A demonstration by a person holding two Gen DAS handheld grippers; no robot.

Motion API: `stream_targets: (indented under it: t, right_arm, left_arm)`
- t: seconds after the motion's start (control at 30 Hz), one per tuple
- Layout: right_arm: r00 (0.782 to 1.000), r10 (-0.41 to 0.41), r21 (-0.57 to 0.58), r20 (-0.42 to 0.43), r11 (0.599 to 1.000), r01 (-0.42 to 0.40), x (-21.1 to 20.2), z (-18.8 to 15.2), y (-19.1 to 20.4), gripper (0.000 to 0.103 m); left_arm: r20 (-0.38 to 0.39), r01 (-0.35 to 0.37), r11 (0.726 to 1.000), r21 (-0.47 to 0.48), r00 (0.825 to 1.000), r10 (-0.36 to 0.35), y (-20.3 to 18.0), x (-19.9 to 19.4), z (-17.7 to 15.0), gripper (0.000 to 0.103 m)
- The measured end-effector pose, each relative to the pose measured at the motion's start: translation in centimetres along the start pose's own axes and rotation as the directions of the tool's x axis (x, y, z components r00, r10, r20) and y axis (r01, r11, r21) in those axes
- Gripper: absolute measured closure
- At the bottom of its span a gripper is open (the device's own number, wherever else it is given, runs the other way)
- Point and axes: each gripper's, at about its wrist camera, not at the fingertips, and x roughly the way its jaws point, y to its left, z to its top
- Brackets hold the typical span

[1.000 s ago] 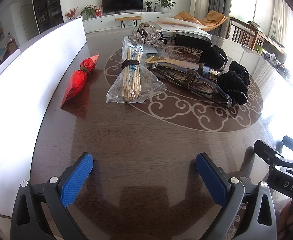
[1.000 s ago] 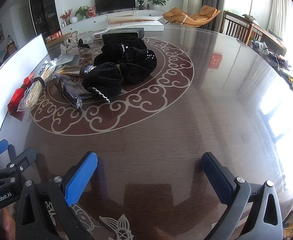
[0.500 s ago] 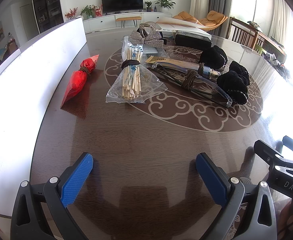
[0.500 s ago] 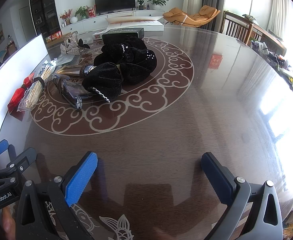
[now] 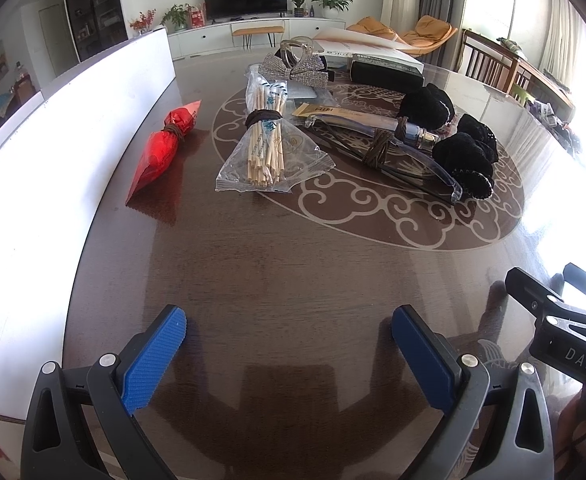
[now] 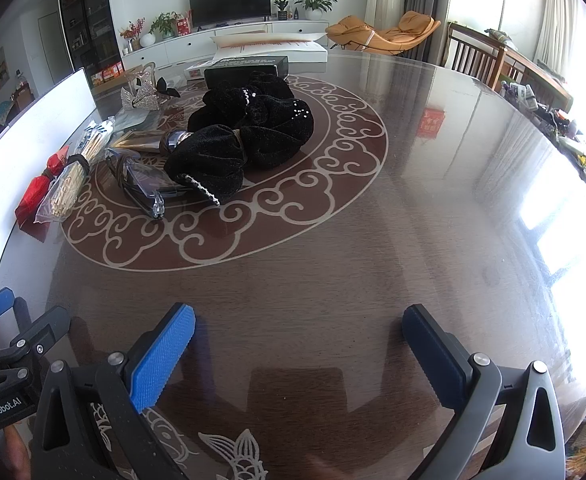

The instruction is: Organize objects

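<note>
A: Glossy dark wood table (image 5: 293,280) with a pale scroll-pattern ring; I take the clear bag of wooden sticks (image 5: 269,148), cinched by a brown band, as landmark. Left of it, apart, lies a red foil packet (image 5: 165,146), also banded. Right of it, a banded clear plastic case (image 5: 389,148); beyond that, black velvet scrunchies (image 6: 249,136). Behind it, a silver rhinestone bow (image 5: 293,70).

B: Why the bands?

A: My judgement: each band keeps a loose bundle together, so some sorting looks done.

B: Grippers?

A: Left gripper (image 5: 289,344) has its blue pads spread wide, nothing between them, well short of the stick bag. Right gripper (image 6: 299,344) likewise gapes empty, further right. Both hover low over bare wood, probably so either can reach the cluster.
</note>
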Motion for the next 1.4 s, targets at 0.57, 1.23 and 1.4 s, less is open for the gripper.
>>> stream_targets:
  t: [0.57,1.23,1.4]
  right_arm:
    - [1.000,0.000,0.000,0.001,1.000,0.000,0.0,0.0,0.0,0.000]
    - [1.000,0.000,0.000,0.001,1.000,0.000,0.0,0.0,0.0,0.000]
    - [1.000,0.000,0.000,0.001,1.000,0.000,0.0,0.0,0.0,0.000]
  left_arm:
    - [-0.088,0.027,0.999,0.039,0.996,-0.024,0.0,-0.8,-1.1,0.000]
    - [-0.050,0.158,0.986,0.042,0.986,-0.156,0.4,-3.2,-2.1,0.000]
    - [0.023,0.154,0.986,0.060,0.988,-0.155,0.5,-5.0,-1.2,0.000]
